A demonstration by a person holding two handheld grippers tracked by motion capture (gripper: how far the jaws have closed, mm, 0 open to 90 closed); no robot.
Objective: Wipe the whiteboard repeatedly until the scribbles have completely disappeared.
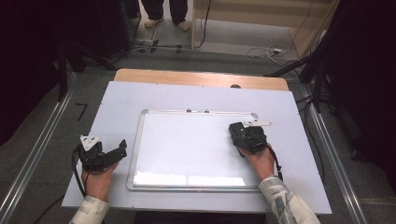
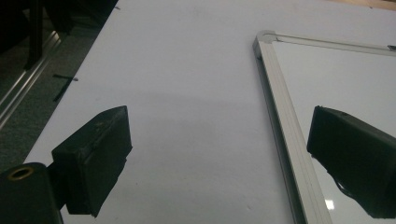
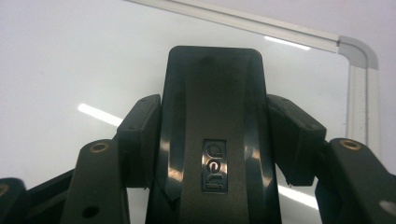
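Note:
A white whiteboard point(image 1: 187, 144) with a silver frame lies flat in the middle of the table. My right gripper point(image 1: 237, 131) rests over its upper right corner, shut on a black eraser point(image 3: 215, 107) marked "deli". Both pads point(image 3: 140, 140) press the eraser's sides, and the whiteboard point(image 3: 70, 60) lies right beneath it. My left gripper point(image 1: 120, 150) sits on the table just left of the board's frame, pointing right. Its jaws stand wide apart in the left gripper view with nothing between them point(image 2: 224, 154), and the whiteboard frame point(image 2: 280, 107) runs beside the right jaw.
A pale sheet point(image 1: 116, 107) covers the table, whose wooden edge point(image 1: 196, 77) shows at the back. Two small clips point(image 1: 196, 111) sit on the board's top rail. Metal rails point(image 1: 42, 149) flank the table. A person's feet point(image 1: 154, 21) and cables lie beyond.

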